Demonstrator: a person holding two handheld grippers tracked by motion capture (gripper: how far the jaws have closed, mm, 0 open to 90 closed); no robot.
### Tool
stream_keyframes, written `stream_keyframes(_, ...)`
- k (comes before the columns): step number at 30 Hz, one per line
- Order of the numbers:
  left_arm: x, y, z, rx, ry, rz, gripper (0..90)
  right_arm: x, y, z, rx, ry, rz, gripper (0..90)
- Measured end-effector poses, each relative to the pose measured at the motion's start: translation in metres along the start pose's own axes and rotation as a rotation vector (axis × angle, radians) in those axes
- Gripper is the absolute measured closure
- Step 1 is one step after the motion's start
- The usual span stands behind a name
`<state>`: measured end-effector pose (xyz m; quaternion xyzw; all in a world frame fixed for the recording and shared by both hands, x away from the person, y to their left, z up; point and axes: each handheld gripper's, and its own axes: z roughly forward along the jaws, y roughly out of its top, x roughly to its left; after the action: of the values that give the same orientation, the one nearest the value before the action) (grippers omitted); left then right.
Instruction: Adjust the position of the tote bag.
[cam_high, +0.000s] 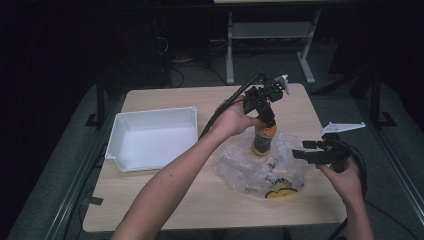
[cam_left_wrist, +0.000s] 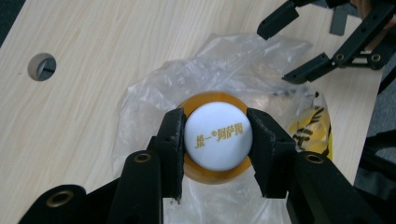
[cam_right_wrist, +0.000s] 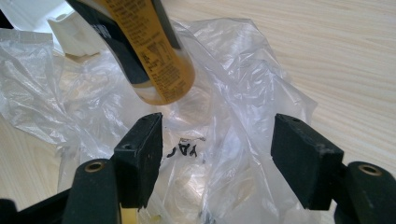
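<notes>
Bottle lifted from bag by its cap

Left tongs (cam_high: 266, 118) clamp the orange bottle's (cam_high: 263, 140) white cap above the plastic bag (cam_high: 260, 170) mid-table; right tongs (cam_high: 311, 150) gape empty. The smooth cap may slip, or the bag cling.

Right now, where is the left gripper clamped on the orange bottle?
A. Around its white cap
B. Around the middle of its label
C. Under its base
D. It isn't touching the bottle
A: in the left gripper view, the left gripper has both pads pressed against the sides of the white cap of the orange bottle, above the clear plastic bag.
</notes>
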<state>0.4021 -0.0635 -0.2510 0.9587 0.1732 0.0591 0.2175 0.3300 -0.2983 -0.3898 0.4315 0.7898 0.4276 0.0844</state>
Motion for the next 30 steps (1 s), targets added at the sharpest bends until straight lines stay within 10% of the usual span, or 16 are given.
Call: stream_keyframes(30,0.014,-0.017,-0.042,-0.025,0.017,-0.029,59.4,0.001,0.004,0.005,0.0,-0.012,0.01,30.9)
